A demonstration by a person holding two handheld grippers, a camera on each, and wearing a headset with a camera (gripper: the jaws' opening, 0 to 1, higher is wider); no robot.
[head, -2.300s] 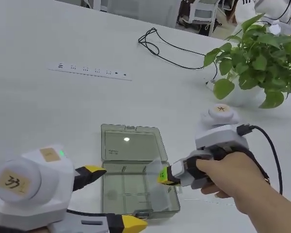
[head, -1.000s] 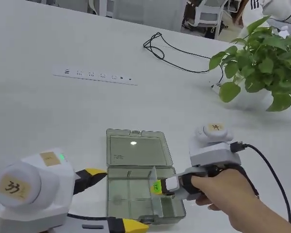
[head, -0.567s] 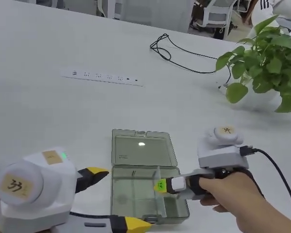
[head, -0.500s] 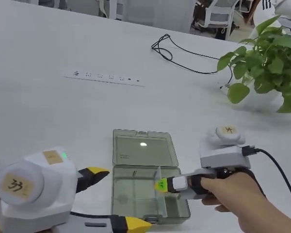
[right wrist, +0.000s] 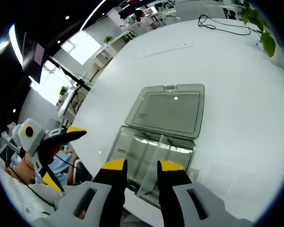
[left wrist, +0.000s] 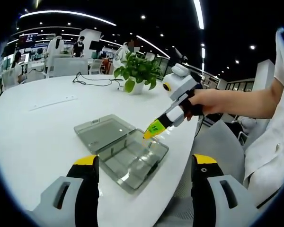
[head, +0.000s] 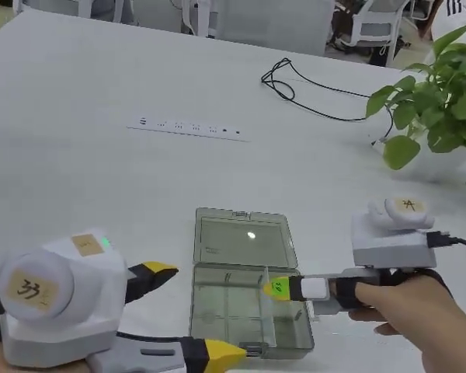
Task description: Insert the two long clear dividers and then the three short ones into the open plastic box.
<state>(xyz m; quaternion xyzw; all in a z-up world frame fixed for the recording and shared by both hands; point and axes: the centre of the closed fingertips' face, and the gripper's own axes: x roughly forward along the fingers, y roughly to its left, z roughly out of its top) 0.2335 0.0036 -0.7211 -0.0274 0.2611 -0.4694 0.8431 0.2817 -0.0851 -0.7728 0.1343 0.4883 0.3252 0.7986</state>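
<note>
The open clear plastic box (head: 295,340) lies near the table's front edge, its lid (head: 245,241) folded flat behind the base. A clear divider (head: 269,315) stands upright in the right part of the base, also seen as the divider (right wrist: 156,151) between my right jaws. My right gripper (head: 276,287) reaches in from the right; its jaws stand a little apart on either side of the divider, as the right gripper (right wrist: 142,165) shows. My left gripper (head: 190,312) hovers wide open at the box's left front, holding nothing. Faint clear pieces (right wrist: 227,177) lie on the table right of the box.
A white power strip (head: 190,127) lies mid-table and a black cable (head: 295,78) loops behind it. A potted plant (head: 443,93) stands at the far right. The table's front edge runs just below the box; a person's sleeve fills the right of the left gripper view.
The right gripper has brought the clear divider down from above the box into the base and stays there. The head camera has shifted. The left gripper holds its place.
</note>
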